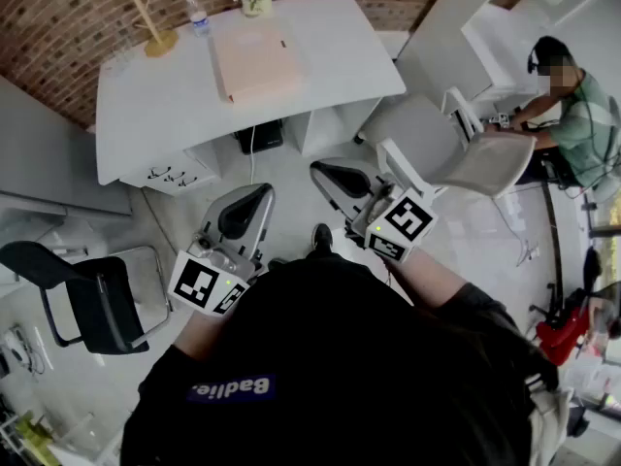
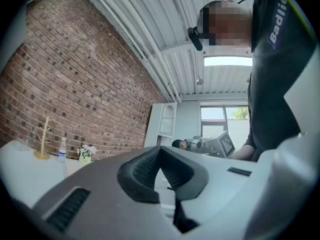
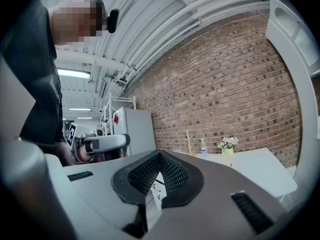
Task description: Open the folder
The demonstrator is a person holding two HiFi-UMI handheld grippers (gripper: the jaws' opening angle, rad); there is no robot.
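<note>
My left gripper and right gripper are both pinched together, empty, well short of the table. The pink folder lies flat toward the table's far edge, so I'd step in and catch its cover's free edge low.

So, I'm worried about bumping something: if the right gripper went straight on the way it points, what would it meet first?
Probably the front of the white desk, off to the side of the folder; nothing nearer shows in that line, though depth is unclear.

The pale pink folder lies closed and flat on the white desk, near its far edge.
</note>
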